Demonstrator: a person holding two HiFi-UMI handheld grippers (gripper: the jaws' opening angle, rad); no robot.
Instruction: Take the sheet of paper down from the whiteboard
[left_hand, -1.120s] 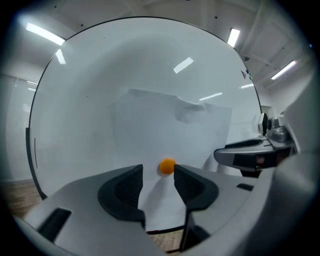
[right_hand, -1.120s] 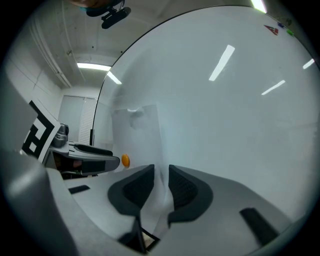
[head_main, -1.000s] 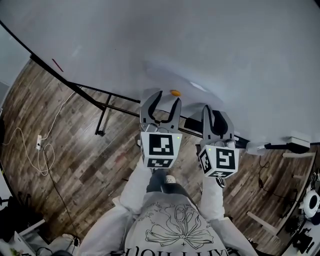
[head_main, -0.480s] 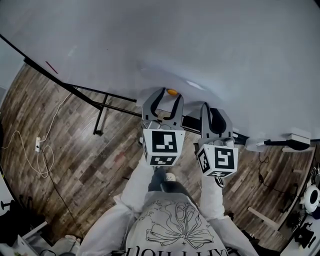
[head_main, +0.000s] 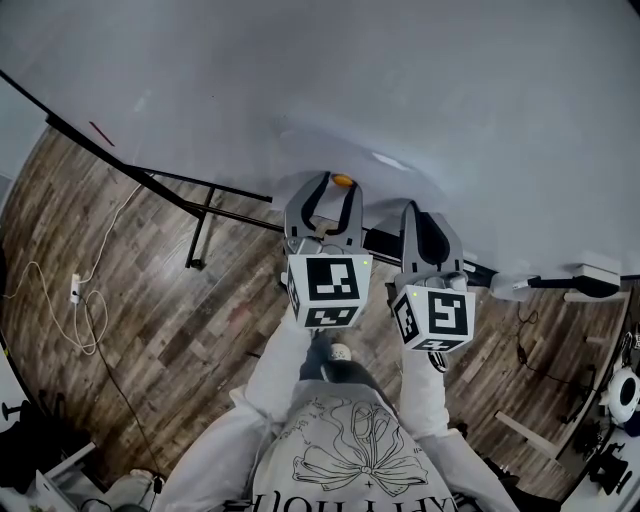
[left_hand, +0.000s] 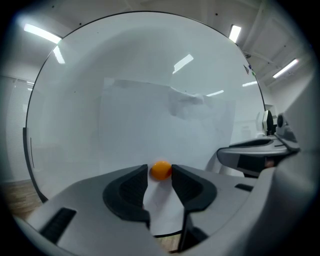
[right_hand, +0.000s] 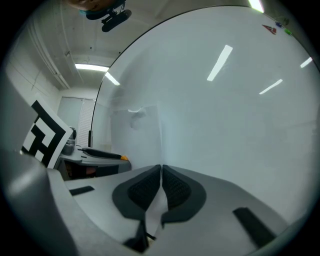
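A white sheet of paper (left_hand: 150, 125) hangs flat on the whiteboard (head_main: 400, 80), held by a small orange magnet (left_hand: 160, 170) near its lower edge. My left gripper (left_hand: 160, 173) has just been closing, and its fingertips now touch the magnet on both sides. In the head view the magnet (head_main: 343, 181) sits at the tips of the left gripper (head_main: 331, 190). My right gripper (right_hand: 161, 172) has also just been closing and is shut on the paper's lower right edge (right_hand: 159, 200), which runs down between its pads. The right gripper (head_main: 425, 215) stands just right of the left one.
The whiteboard's black stand legs (head_main: 205, 235) rest on the wood floor to the left. A white power strip with a cable (head_main: 77, 285) lies further left. The board's tray end with an eraser (head_main: 590, 278) is at the right. The person's legs are below the grippers.
The left jaws narrowed from wide open onto the orange magnet. The right jaws went from partly open to shut on the paper's edge. Both grippers stayed almost in place.
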